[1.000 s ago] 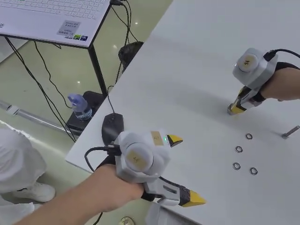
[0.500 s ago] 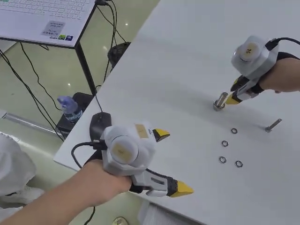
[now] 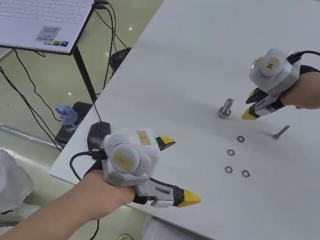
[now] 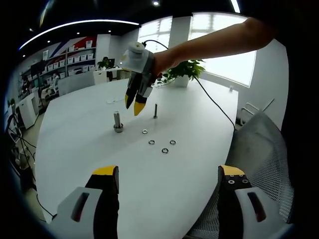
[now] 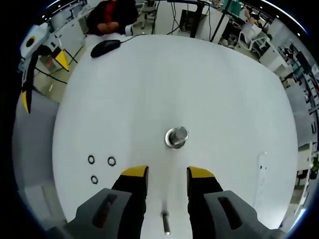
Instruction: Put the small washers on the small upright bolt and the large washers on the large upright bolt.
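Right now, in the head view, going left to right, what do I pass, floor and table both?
water bottle → mouse → thick bolt → thin bolt

— Which of the washers are the large ones?
— Cannot tell; they are too small in the head view. The laptop is cut off by the top edge, the right hand by the right edge, and the table runs past both.

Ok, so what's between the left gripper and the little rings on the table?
Nothing. In the left gripper view, just bare white table lies between the left gripper, jaws open, and the four washers.
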